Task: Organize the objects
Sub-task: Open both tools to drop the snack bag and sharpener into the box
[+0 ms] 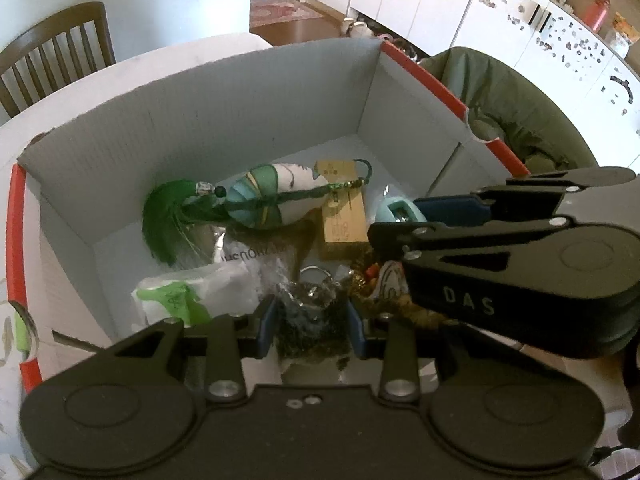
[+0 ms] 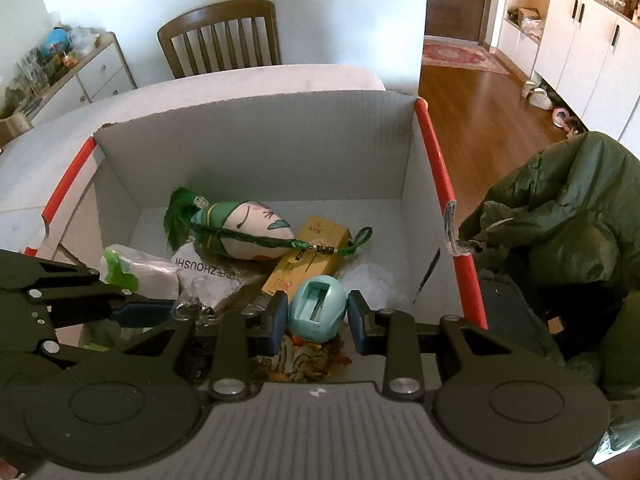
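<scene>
A white cardboard box (image 1: 240, 112) with red edges stands open on the table, partly filled. My left gripper (image 1: 311, 330) is shut on a clear crinkly bag of dark bits (image 1: 310, 304), held low over the box's near side. My right gripper (image 2: 318, 320) is shut on a teal egg-shaped holder (image 2: 318, 308) just above the pile. In the left wrist view the right gripper (image 1: 404, 220) reaches in from the right. Inside lie a fabric sachet with a green tassel (image 2: 244, 236), a yellow carton (image 2: 312, 260) and a white pack with a green label (image 2: 132, 268).
A green jacket (image 2: 560, 208) is heaped right of the box. A wooden chair (image 2: 224, 36) stands behind the white table (image 2: 60, 148). The box's far half (image 2: 280, 208) has bare floor. White cabinets (image 2: 580, 40) line the room on the right.
</scene>
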`<control>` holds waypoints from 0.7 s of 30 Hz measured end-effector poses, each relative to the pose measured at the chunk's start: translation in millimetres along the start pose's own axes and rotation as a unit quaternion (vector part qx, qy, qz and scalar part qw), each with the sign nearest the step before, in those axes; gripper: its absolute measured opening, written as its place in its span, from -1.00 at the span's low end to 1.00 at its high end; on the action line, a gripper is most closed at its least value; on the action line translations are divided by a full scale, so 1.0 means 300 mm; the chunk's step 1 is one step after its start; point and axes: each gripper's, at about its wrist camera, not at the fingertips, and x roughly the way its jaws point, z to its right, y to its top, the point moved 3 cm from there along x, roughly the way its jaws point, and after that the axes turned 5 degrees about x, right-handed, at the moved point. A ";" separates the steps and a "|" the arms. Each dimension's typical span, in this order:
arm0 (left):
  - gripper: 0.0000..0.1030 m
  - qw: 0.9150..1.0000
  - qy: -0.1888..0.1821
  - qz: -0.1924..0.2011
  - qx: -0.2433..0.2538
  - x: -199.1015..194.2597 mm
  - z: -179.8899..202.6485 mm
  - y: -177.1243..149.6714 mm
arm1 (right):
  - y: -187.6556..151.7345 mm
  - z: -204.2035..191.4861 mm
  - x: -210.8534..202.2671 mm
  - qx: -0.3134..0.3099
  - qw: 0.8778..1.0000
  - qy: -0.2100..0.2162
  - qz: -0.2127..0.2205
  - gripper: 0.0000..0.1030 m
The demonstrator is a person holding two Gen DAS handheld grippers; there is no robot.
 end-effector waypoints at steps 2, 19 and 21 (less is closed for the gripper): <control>-0.29 1.000 0.000 -0.003 0.001 0.004 0.000 0.000 | -0.003 -0.004 0.003 -0.005 1.000 -0.001 -0.002 -0.39; 0.22 0.998 -0.002 0.053 -0.022 -0.110 -0.009 -0.018 | -0.002 -0.004 -0.116 -0.002 0.999 0.026 0.028 -0.22; 0.23 0.998 0.001 0.063 -0.022 -0.139 -0.011 -0.024 | 0.000 -0.012 -0.148 -0.006 0.999 0.033 0.037 -0.22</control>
